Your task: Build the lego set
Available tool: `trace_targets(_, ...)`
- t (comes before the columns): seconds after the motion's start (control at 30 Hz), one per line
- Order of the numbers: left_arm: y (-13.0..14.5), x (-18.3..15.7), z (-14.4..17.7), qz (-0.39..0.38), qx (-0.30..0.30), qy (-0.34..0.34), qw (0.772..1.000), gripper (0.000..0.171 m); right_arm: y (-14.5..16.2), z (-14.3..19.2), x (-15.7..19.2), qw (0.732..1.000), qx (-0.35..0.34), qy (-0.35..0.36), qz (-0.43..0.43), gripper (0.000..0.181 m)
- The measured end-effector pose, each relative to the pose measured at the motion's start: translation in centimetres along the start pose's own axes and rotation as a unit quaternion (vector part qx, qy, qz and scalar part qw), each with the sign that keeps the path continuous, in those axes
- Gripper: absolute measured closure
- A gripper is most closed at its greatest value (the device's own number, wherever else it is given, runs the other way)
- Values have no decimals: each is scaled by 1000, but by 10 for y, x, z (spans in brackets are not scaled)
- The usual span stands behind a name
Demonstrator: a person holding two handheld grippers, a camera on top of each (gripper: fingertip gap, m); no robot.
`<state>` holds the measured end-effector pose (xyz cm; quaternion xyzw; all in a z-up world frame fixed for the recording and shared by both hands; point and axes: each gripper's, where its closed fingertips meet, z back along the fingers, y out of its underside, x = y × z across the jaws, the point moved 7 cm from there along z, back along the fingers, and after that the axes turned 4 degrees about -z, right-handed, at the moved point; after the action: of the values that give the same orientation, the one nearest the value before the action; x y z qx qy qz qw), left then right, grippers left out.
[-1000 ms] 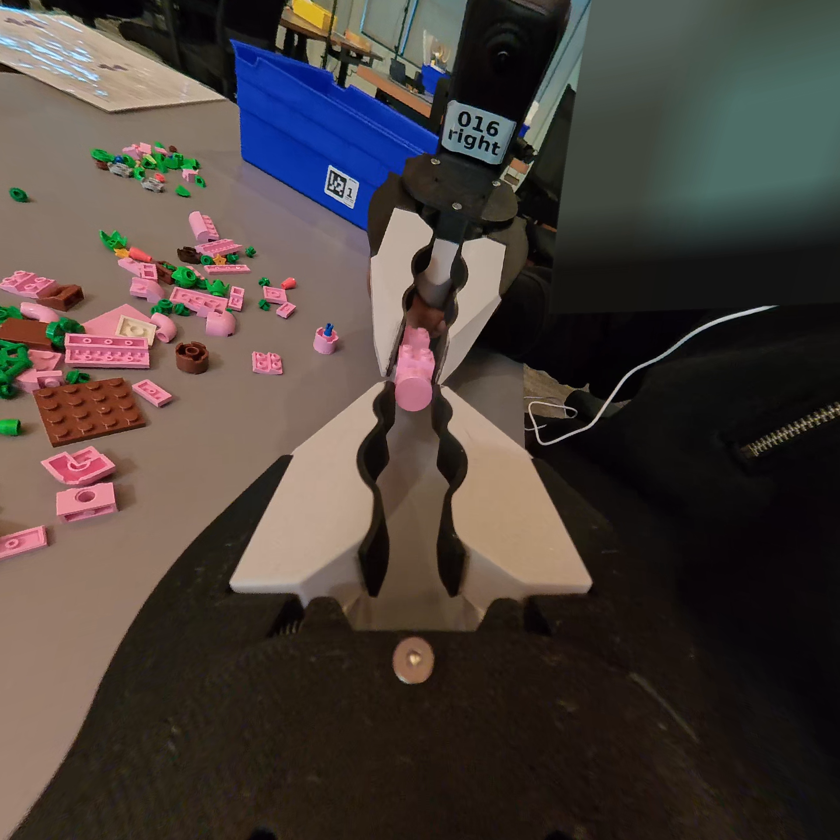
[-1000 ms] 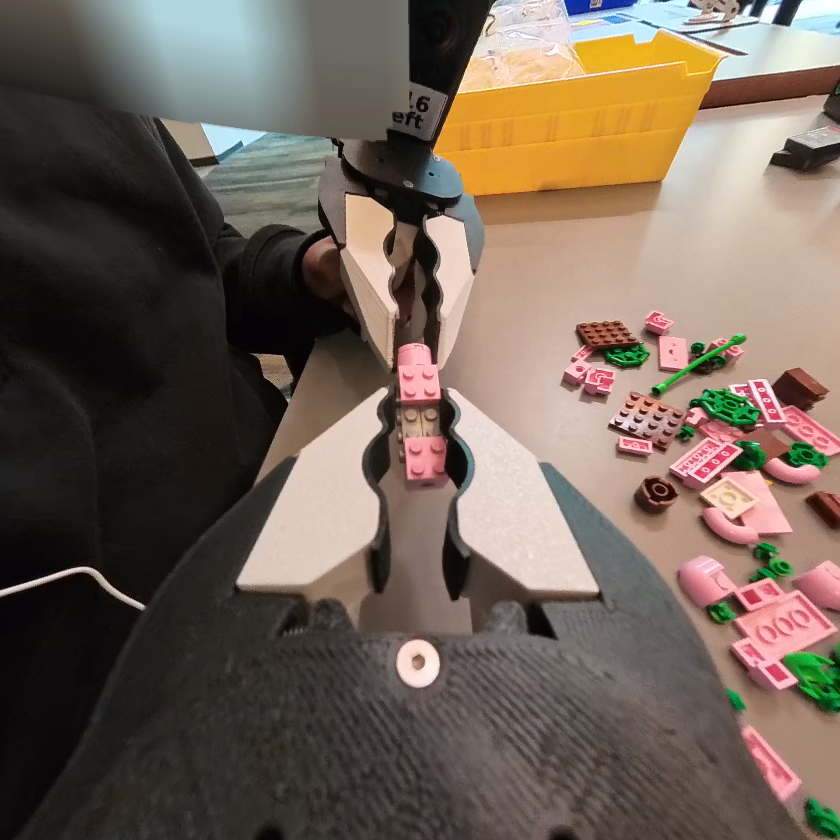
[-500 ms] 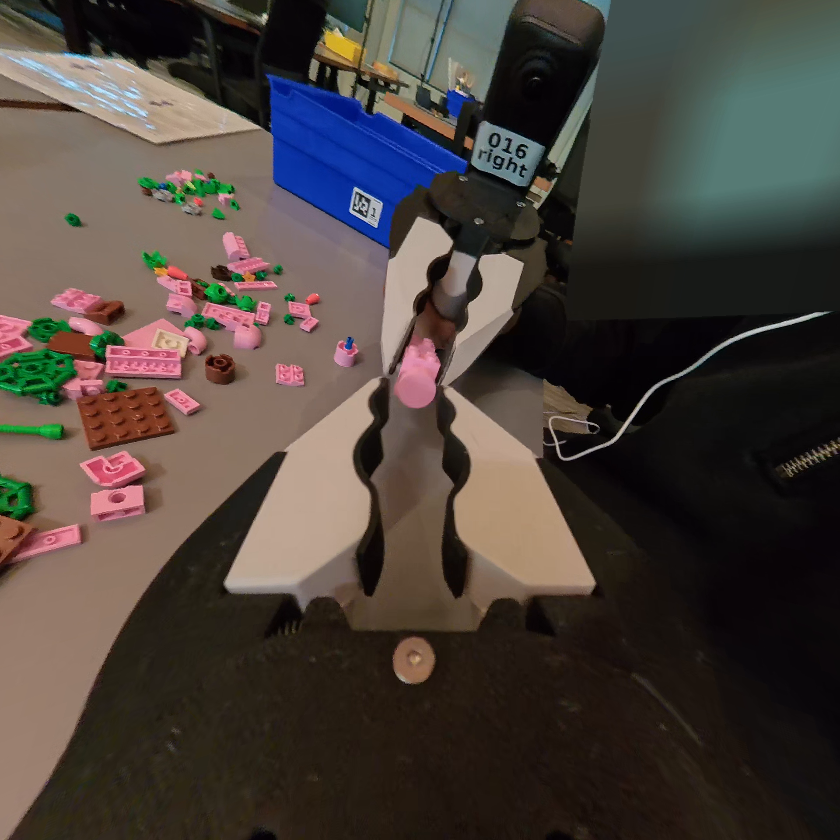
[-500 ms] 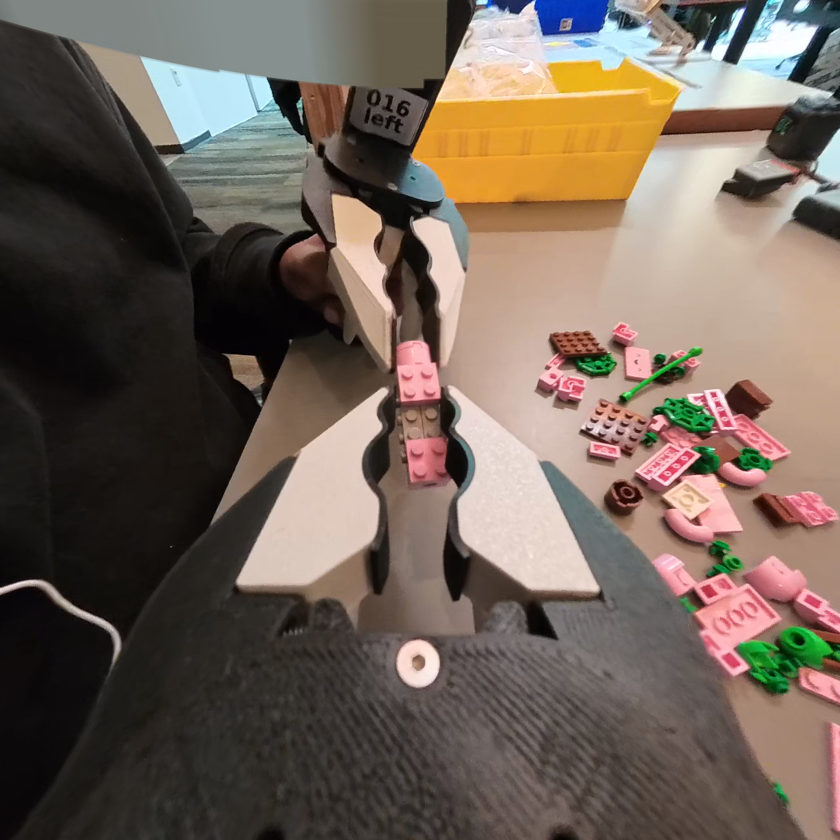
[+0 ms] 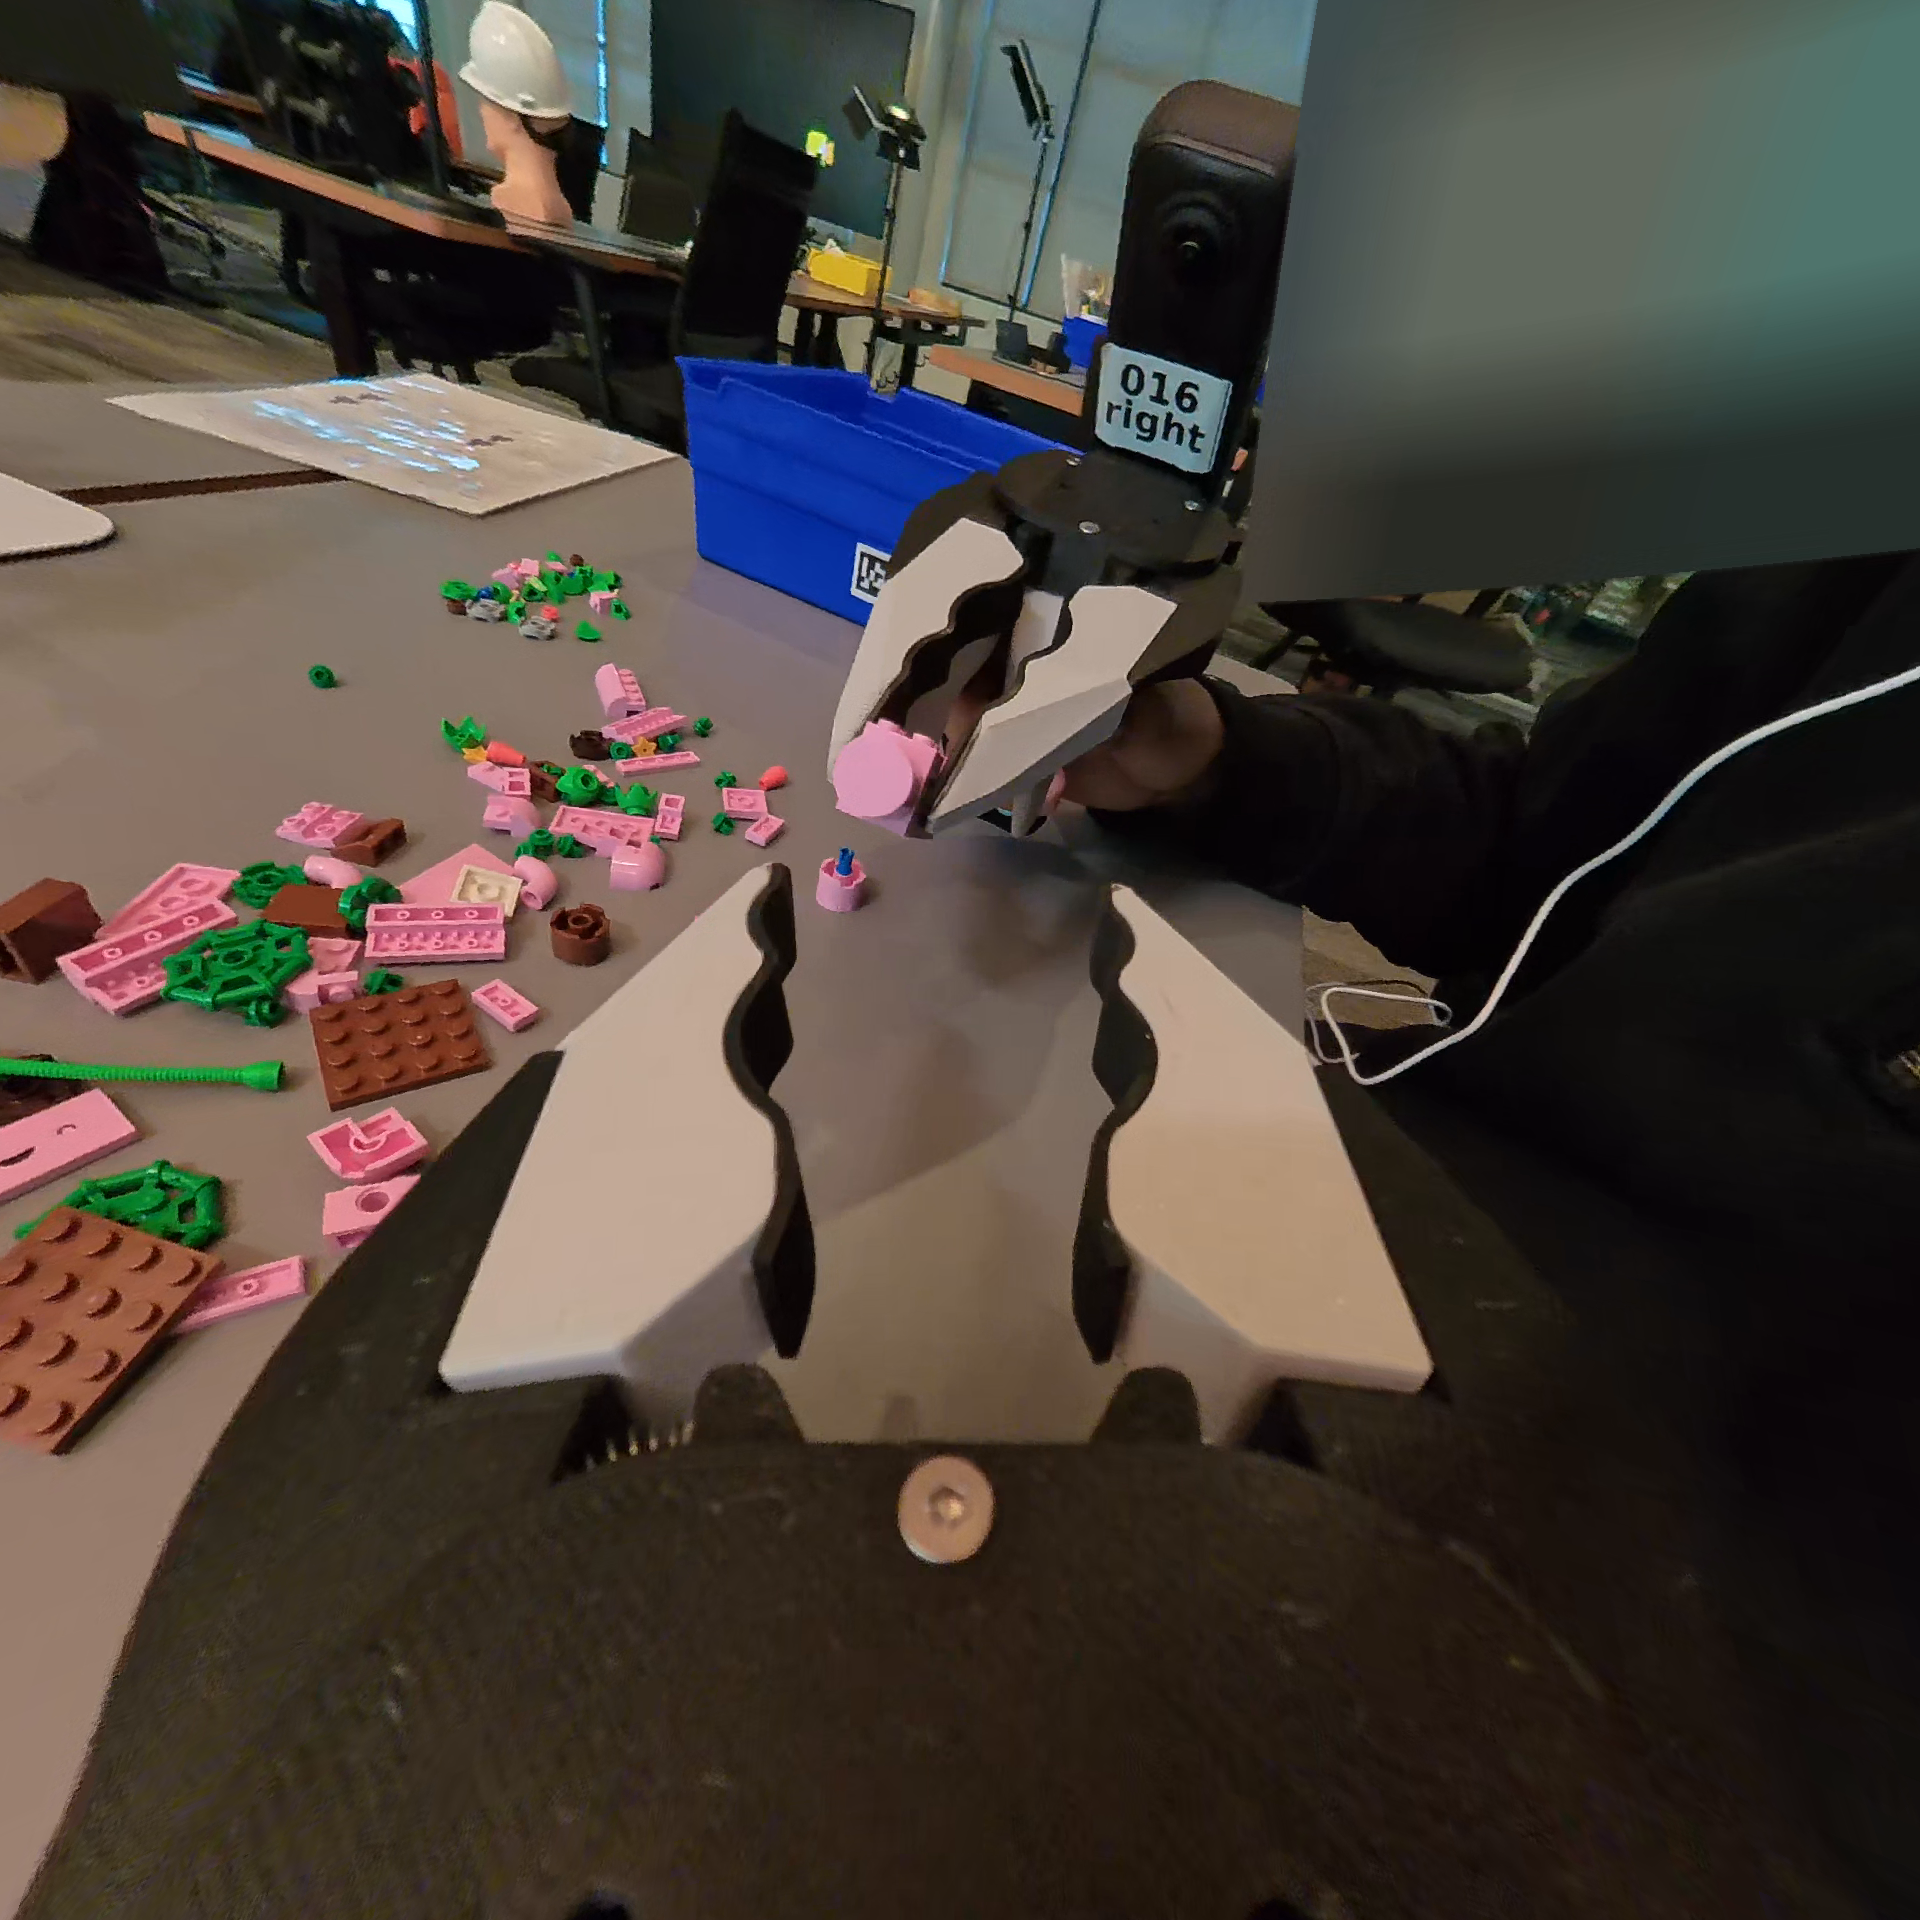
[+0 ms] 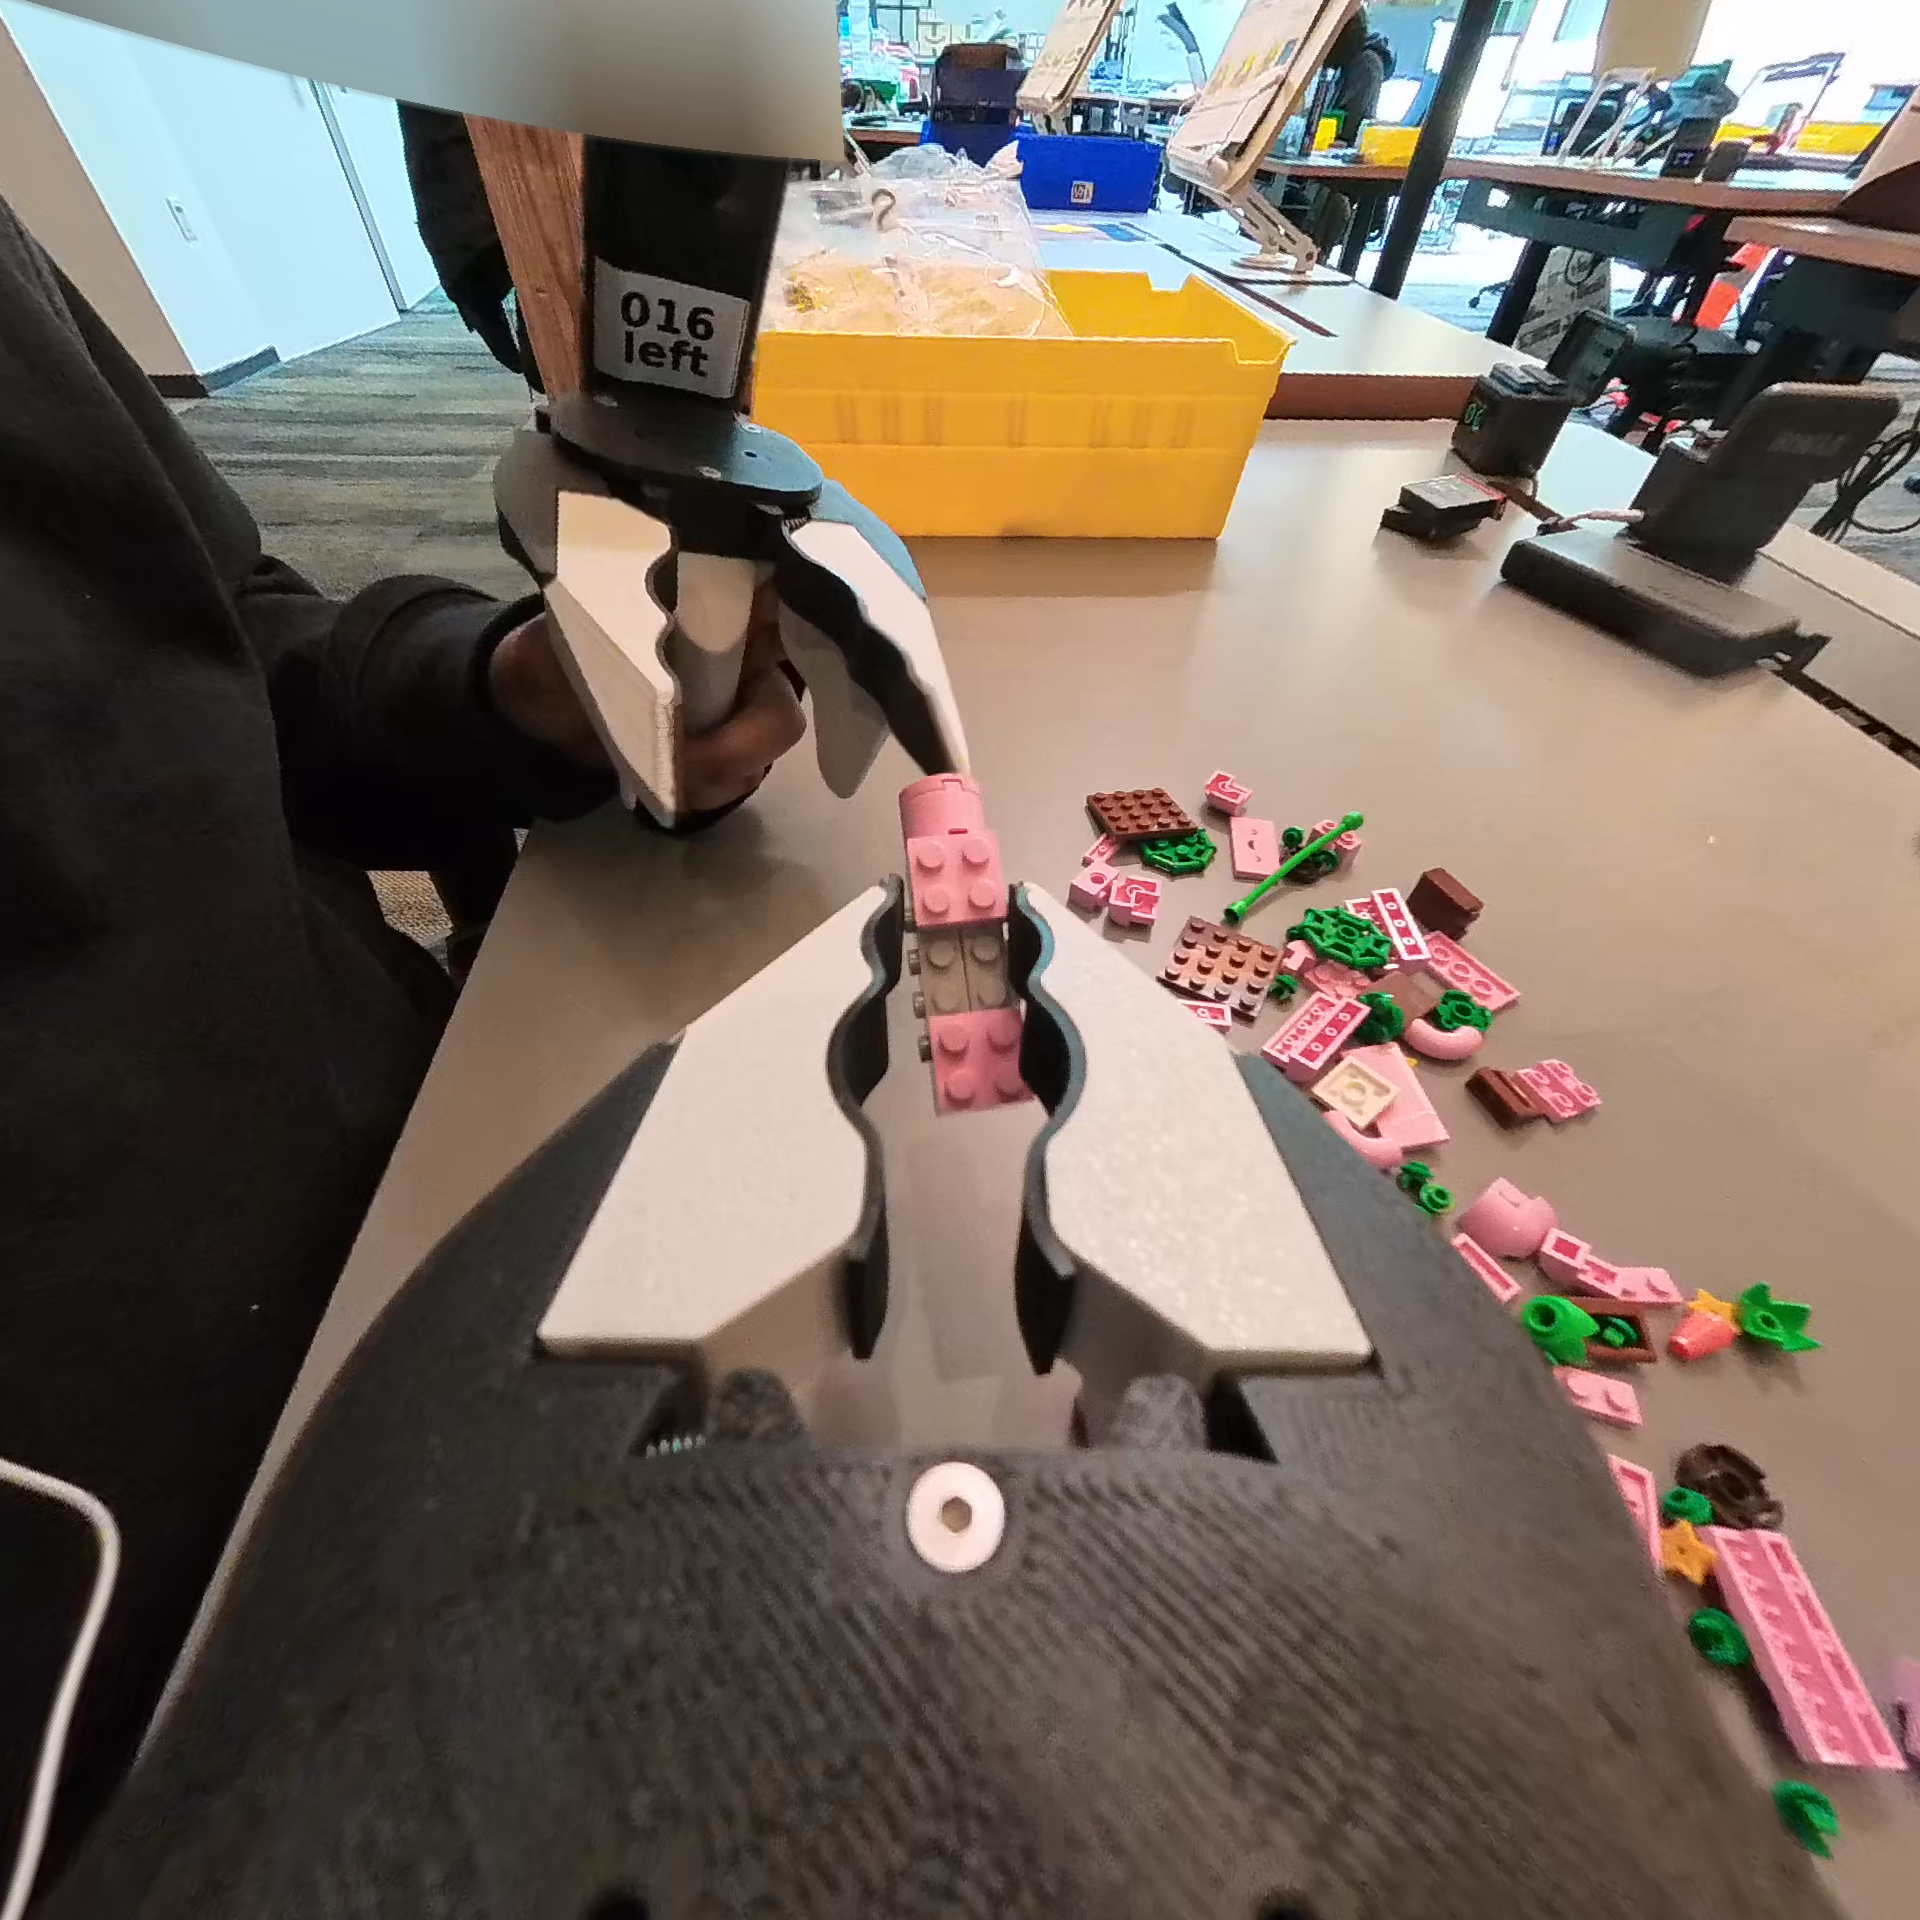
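Observation:
My right gripper [image 6: 951, 909] is shut on a small pink and grey lego assembly [image 6: 961, 987] with a pink round piece at its far end [image 6: 935, 805]. In the left wrist view the same gripper [image 5: 914, 800] holds the assembly [image 5: 878, 774] above the table. My left gripper [image 5: 940, 899] is open and empty, its jaws wide apart. In the right wrist view it [image 6: 800, 790] hangs just beyond the assembly, one fingertip [image 6: 940, 743] close above the pink round piece. Loose pink, brown and green lego pieces [image 5: 416, 914] lie scattered on the grey table [image 5: 156, 644].
A blue bin [image 5: 821, 488] stands behind the pieces in the left wrist view. A yellow bin [image 6: 1018, 416] stands at the back in the right wrist view, dark devices [image 6: 1662, 561] to its right. A small pink piece with a blue pin [image 5: 842, 883] stands near my left fingertip. The table edge runs beside the person's dark sleeve [image 6: 343, 675]. Less than 4 cm separates the two grippers' tips.
My left gripper has let go of the pink round piece and opened wide, pulling back from the assembly. The right gripper still holds the assembly, now with the round piece on its end.

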<state>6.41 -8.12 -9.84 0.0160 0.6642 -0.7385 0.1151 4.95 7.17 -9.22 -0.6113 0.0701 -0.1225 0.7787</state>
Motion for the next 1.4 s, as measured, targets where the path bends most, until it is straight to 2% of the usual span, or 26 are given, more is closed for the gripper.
trace_targets(0.17,-2,6,0,-2,-11,-27,1000,115,2,2,-1,1000,12,9,0,163)
trace_targets(0.23,-4,8,-2,-5,-9,-46,999,111,12,2,-8,998,49,28,0,164)
trace_targets(0.3,-6,8,-7,-10,10,-51,999,107,30,2,-19,992,114,48,-6,162)
trace_targets(0.4,-7,11,-16,-33,59,-56,996,102,43,2,-22,986,162,31,-38,163)
trace_targets(0.5,-12,17,-27,-68,102,-48,991,101,44,2,-21,985,164,31,-38,163)
trace_targets(0.67,-26,29,-52,-127,144,8,981,105,51,-3,-15,978,205,29,-17,163)
trace_targets(0.8,-25,49,-71,-180,149,23,972,115,54,-5,-15,976,216,37,-10,163)
trace_targets(0.97,-21,64,-65,-155,112,17,981,125,51,-2,-19,979,198,46,-31,161)
trace_targets(1.07,-18,71,-52,-136,100,3,986,129,45,3,-24,983,173,46,-46,150)
trace_targets(1.13,-17,73,-50,-129,105,6,986,130,36,18,-35,985,148,75,-50,146)
trace_targets(1.23,-14,68,-54,-141,125,18,982,129,13,57,-57,986,44,130,-92,147)
trace_targets(1.3,-6,60,-60,-146,150,50,977,127,4,83,-69,979,-36,155,-123,153)
trace_targets(1.33,0,55,-63,-146,165,72,973,126,5,92,-75,975,-58,161,-139,154)
trace_targets(1.4,10,45,-70,-152,201,98,963,132,15,101,-83,971,-39,162,-170,151)
